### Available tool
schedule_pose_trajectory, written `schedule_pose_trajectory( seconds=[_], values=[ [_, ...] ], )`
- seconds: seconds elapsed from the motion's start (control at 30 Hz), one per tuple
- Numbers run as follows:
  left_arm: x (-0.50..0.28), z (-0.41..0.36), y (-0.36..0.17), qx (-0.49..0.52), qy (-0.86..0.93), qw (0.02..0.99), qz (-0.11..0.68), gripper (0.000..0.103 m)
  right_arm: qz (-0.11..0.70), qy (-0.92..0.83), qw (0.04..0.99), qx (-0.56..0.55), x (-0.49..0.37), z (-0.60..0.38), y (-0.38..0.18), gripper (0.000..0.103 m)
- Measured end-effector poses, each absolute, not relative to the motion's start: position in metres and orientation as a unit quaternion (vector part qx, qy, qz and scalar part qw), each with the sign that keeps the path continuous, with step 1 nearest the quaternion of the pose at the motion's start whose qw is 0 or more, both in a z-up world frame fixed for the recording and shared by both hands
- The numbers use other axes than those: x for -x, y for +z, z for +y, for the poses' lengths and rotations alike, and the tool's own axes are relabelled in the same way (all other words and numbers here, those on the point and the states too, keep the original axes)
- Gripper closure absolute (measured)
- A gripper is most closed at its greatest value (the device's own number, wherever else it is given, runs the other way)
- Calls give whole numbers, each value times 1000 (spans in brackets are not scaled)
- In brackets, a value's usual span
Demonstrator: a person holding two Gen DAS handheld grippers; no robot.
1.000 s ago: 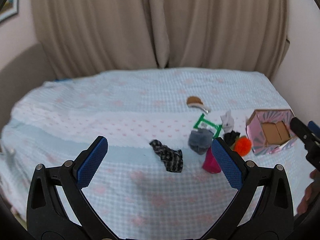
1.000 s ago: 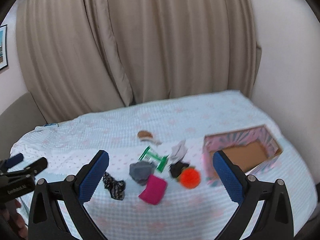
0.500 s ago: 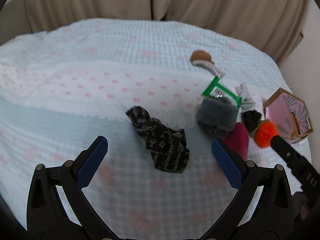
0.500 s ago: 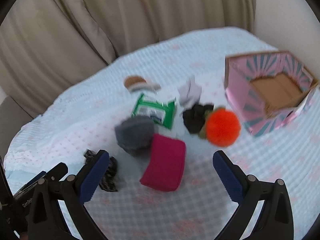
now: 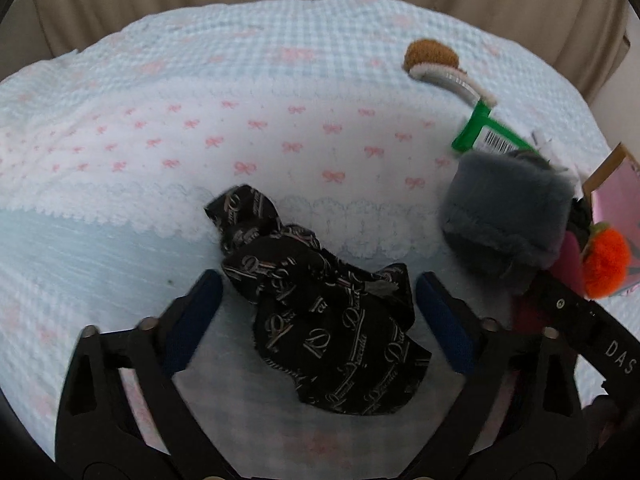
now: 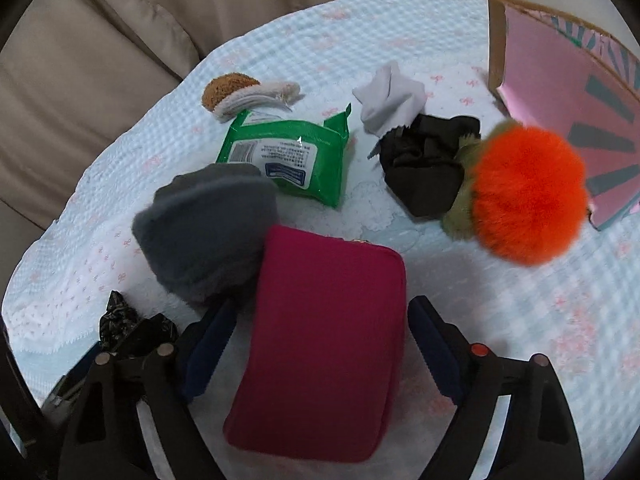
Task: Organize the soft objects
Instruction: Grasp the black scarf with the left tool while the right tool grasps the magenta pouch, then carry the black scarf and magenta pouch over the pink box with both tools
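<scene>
Left wrist view: the left gripper (image 5: 318,312) is seen low over the bed cover (image 5: 160,140), w/ the black printed cloth (image 5: 320,312) lying right between its blue pads. The jaws are being closed now, but the pads are not yet pressed on the cloth; a small gap is seen on each side. The cloth's long line is laid from about 11 o'clock down to 5 o'clock, so it is crossed by the jaws, not lined up w/ them. That is judged a good way for a squeeze.

In the right wrist view, the right gripper (image 6: 322,344) is placed over the dark pink pouch (image 6: 320,344). The pouch's long side is pointed from 12 to 6 o'clock, along the fingers, and its narrow width is set between the pads. These jaws are being closed too; the pads are very near the pouch sides, but a firm hold can't be told yet.

So each thing is nearest its own hand: cloth for left, pouch for right. The grey fuzzy lump (image 6: 208,236) is touching the pouch at 10 o'clock and could be caught by the left finger. The pink box (image 6: 560,112) is seen at 2 o'clock, past the orange pom-pom (image 6: 528,196), prob. where the soft things are meant to be put.
</scene>
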State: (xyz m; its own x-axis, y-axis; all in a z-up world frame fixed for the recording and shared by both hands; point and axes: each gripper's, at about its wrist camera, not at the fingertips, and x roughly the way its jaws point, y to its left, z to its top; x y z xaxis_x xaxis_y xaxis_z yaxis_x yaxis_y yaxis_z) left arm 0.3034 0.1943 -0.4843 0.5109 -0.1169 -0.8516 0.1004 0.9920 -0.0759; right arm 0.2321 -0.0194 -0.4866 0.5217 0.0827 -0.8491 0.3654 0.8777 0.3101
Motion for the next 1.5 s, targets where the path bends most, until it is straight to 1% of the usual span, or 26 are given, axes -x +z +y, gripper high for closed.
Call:
schedule_pose_trajectory(
  seconds=[0.07, 0.13, 0.17, 0.2, 0.23, 0.27, 0.4, 0.47, 0.63, 0.77, 1.17, 1.33, 1.5],
  values=[
    [-305, 191, -491, -2, -54, 863, 503, 25, 489, -88, 837, -229, -232, -19, -489, 34],
    [-305, 191, -492, -5, -49, 862, 504, 28, 495, -98, 834, -224, -232, -19, -491, 41],
    [-306, 192, -491, -3, -48, 862, 505, 35, 493, -98, 835, -226, -231, -20, -492, 43],
    [-307, 192, -491, -1, -47, 861, 506, 40, 492, -99, 835, -226, -230, -21, -492, 45],
    [-308, 193, -490, -1, -45, 861, 506, 43, 493, -101, 835, -223, -229, -21, -492, 48],
    [-307, 193, -490, -1, -45, 861, 506, 50, 493, -101, 835, -221, -228, -21, -492, 50],
    [-305, 192, -488, 0, -44, 861, 506, 62, 496, -100, 833, -222, -227, -22, -490, 55],
    [-305, 192, -485, 0, -45, 860, 509, 65, 496, -99, 832, -227, -227, -24, -488, 58],
    [-299, 195, -466, 9, -48, 861, 507, 67, 490, -104, 835, -228, -221, -28, -473, 59],
    [-289, 198, -430, 19, -50, 866, 497, 67, 483, -105, 840, -226, -214, -33, -447, 59],
    [-252, 185, -268, 37, -79, 896, 436, 67, 435, -66, 874, -205, -182, -45, -297, 59],
    [-232, 163, -225, 52, -102, 898, 426, 67, 414, -65, 884, -208, -166, -72, -245, 59],
    [-215, 119, -184, 51, -134, 898, 416, 67, 408, -66, 888, -201, -149, -113, -202, 59]
  ],
)
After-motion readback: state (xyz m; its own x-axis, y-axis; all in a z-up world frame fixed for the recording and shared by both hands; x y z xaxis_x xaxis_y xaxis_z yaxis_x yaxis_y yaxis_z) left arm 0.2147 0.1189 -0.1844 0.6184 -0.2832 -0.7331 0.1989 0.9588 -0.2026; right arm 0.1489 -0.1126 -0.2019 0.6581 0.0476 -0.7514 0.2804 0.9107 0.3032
